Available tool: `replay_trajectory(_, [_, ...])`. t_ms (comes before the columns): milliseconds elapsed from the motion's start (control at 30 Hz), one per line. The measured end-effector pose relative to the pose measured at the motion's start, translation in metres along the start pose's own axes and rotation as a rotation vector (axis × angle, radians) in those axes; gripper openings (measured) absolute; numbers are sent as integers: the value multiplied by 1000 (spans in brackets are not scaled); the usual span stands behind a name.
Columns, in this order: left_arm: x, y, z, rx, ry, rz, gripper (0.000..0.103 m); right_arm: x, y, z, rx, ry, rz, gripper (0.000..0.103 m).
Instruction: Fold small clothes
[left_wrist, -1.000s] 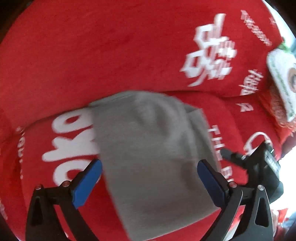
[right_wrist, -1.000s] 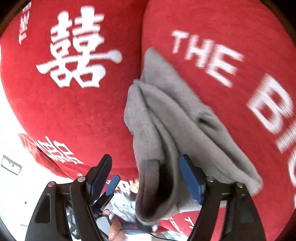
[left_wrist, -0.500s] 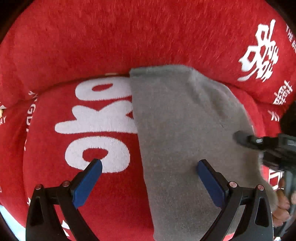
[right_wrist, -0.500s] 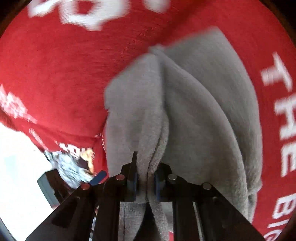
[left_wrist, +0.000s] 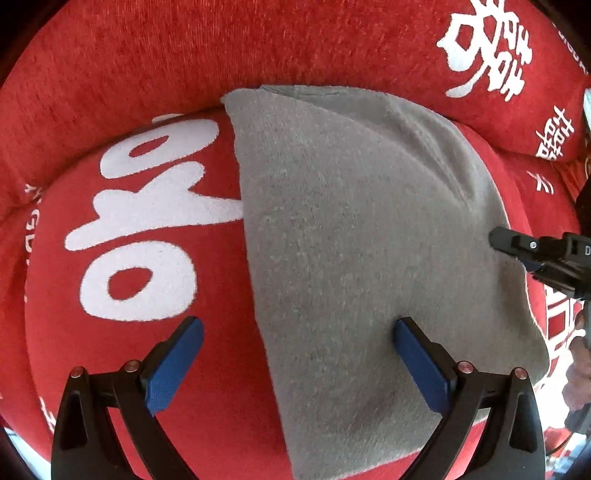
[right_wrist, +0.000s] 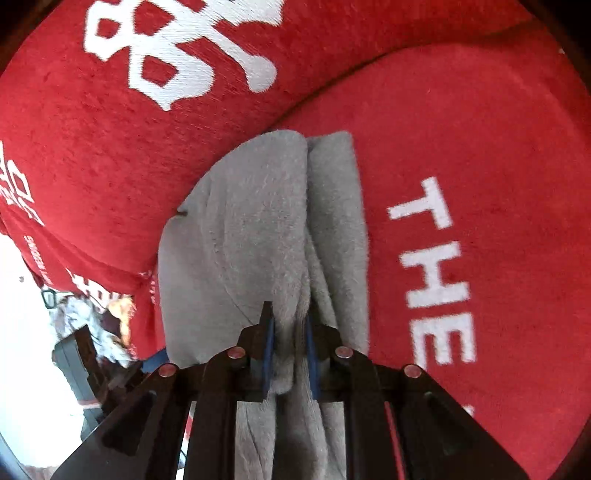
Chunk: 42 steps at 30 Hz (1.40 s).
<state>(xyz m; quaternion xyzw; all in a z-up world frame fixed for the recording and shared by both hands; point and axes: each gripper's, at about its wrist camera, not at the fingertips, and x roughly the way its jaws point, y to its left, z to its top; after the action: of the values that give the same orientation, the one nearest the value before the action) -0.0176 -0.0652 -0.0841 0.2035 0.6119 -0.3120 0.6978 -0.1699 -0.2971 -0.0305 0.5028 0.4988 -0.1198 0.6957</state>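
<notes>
A small grey fleece garment (left_wrist: 354, 236) lies on a red sofa seat cushion (left_wrist: 140, 369) with white lettering. My left gripper (left_wrist: 295, 354) is open and empty; its left pad hangs over the red cushion, its right pad over the grey cloth, with the garment's left edge between them. My right gripper (right_wrist: 290, 343) is shut on a bunched fold of the grey garment (right_wrist: 258, 229) at its right edge. The right gripper's black tip also shows in the left wrist view (left_wrist: 517, 243) at the cloth's right side.
The red sofa backrest (left_wrist: 221, 48) with white characters rises behind the garment. The seat cushion carries large white letters (right_wrist: 436, 273). Past the sofa's edge a bright floor with clutter (right_wrist: 85, 321) shows in the right wrist view.
My right gripper closed on a fold of the grey garment and holds it. The left gripper moved closer over the garment's left edge and stays open.
</notes>
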Motion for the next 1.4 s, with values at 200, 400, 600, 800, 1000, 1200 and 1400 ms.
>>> replay_trajectory(200, [-13, 5, 3, -5, -22, 28, 103, -3, 3, 13, 56, 30, 109, 21])
replay_trajectory(400, [-20, 0, 2, 18, -41, 32, 103, -6, 36, 18, -88, 39, -15, 13])
replay_trajectory(600, [-5, -12, -15, 42, 10, 28, 103, -6, 1, 14, -20, 71, -83, 15])
replay_trajectory(800, [-32, 1, -19, 51, -22, 34, 103, -48, 13, 5, -50, 15, -140, 20])
replay_trajectory(1000, [-30, -5, -37, 117, 4, 46, 103, -73, 54, -42, -151, 40, 13, 18])
replay_trajectory(1200, [-4, -6, -53, 104, 55, 25, 103, -24, 23, -74, -162, 157, -212, 0])
replay_trajectory(1400, [-8, 4, -56, 84, 94, 2, 103, -49, -11, -87, -33, 108, -165, 7])
